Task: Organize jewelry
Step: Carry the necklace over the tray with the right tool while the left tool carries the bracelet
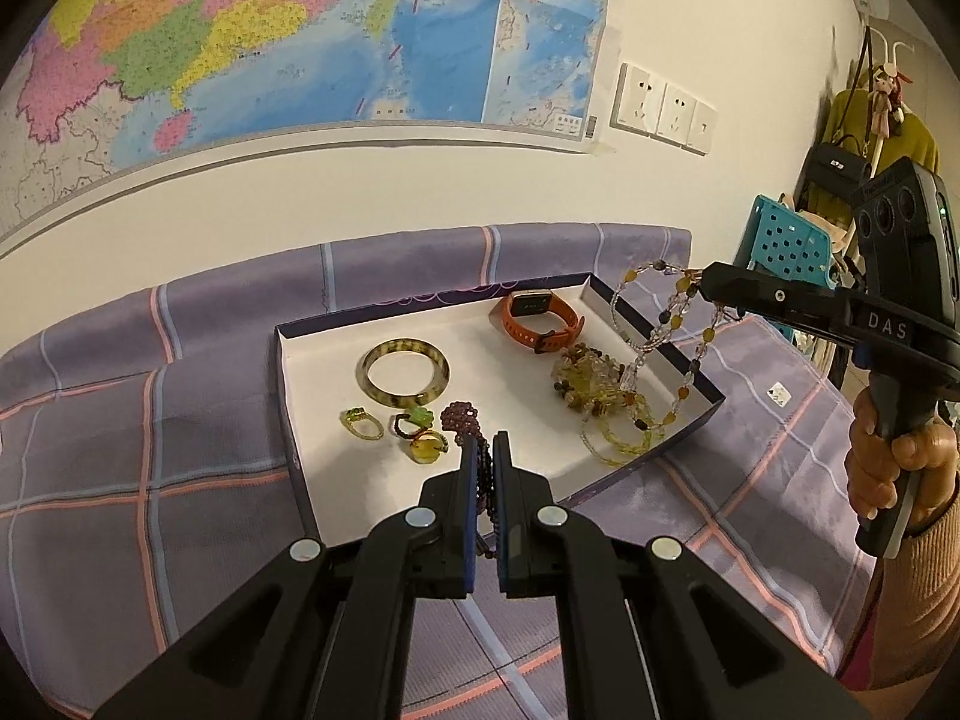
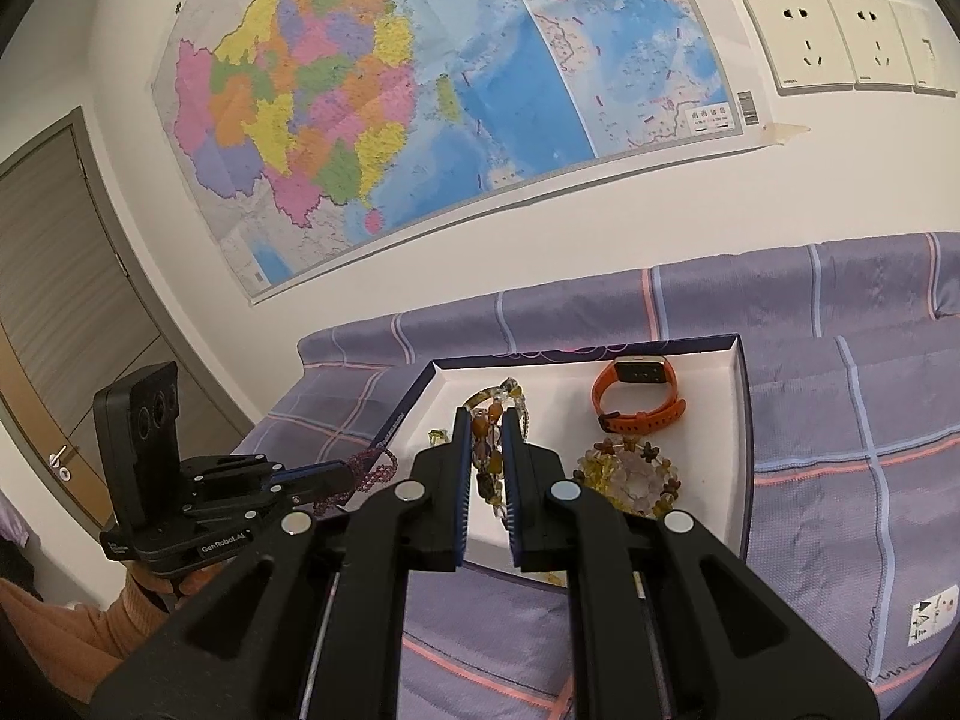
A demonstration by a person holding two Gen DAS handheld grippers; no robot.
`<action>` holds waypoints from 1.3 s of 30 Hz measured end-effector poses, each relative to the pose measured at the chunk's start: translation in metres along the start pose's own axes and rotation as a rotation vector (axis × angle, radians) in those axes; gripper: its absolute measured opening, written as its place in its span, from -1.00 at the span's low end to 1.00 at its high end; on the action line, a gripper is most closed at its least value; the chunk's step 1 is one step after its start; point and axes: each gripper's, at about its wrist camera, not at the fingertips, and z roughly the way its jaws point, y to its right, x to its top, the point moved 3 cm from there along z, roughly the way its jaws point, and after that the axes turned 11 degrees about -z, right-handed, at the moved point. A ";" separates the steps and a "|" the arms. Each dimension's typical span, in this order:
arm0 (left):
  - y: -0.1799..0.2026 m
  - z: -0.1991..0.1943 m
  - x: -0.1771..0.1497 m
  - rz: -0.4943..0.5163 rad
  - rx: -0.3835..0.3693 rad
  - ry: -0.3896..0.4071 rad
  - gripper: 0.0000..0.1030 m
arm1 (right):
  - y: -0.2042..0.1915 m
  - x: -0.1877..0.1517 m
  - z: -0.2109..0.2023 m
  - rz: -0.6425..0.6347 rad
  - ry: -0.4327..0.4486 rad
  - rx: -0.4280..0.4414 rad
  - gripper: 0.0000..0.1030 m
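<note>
A shallow white box (image 1: 312, 372) with a dark purple rim lies on a plaid cloth. In it are a mottled bangle (image 1: 403, 372), an orange watch (image 1: 534, 321), three rings (image 1: 414, 423) and a pile of yellow beads (image 1: 591, 387). My left gripper (image 1: 487, 439) is shut on a purple bead strand (image 1: 457, 419) over the box's near edge. My right gripper (image 1: 705, 282) is shut on an amber and clear bead necklace (image 1: 660, 324), which hangs over the box's right rim. In the right wrist view, the right gripper (image 2: 487, 415) pinches the necklace (image 2: 487, 459) above the box (image 2: 741, 420).
The purple plaid cloth (image 1: 150, 420) covers the surface up to the wall, which carries a map (image 1: 270, 30) and sockets (image 1: 663, 108). A blue perforated stool (image 1: 786, 246) and a coat rack stand at the right. A door (image 2: 54, 276) is at the left.
</note>
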 end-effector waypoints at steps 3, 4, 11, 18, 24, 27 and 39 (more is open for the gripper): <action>0.000 0.002 0.000 0.001 0.004 -0.001 -0.93 | 0.001 0.000 0.001 0.002 -0.003 -0.001 -0.80; 0.000 0.002 0.000 0.001 0.005 -0.001 -0.94 | 0.002 0.000 0.002 0.003 -0.004 -0.001 -0.80; 0.000 0.005 0.001 0.004 0.010 -0.004 -0.93 | 0.004 -0.001 0.005 0.012 -0.009 0.002 -0.80; 0.000 0.007 0.002 0.001 0.012 -0.008 -0.93 | 0.007 -0.003 0.008 0.020 -0.013 0.004 -0.80; -0.001 0.010 0.002 0.001 0.017 -0.012 -0.93 | 0.009 -0.005 0.011 0.026 -0.017 0.007 -0.80; -0.001 0.012 0.001 0.000 0.019 -0.015 -0.93 | 0.010 -0.005 0.013 0.028 -0.020 0.009 -0.80; -0.002 0.017 0.001 -0.007 0.031 -0.025 -0.93 | 0.016 -0.008 0.018 0.044 -0.032 0.017 -0.80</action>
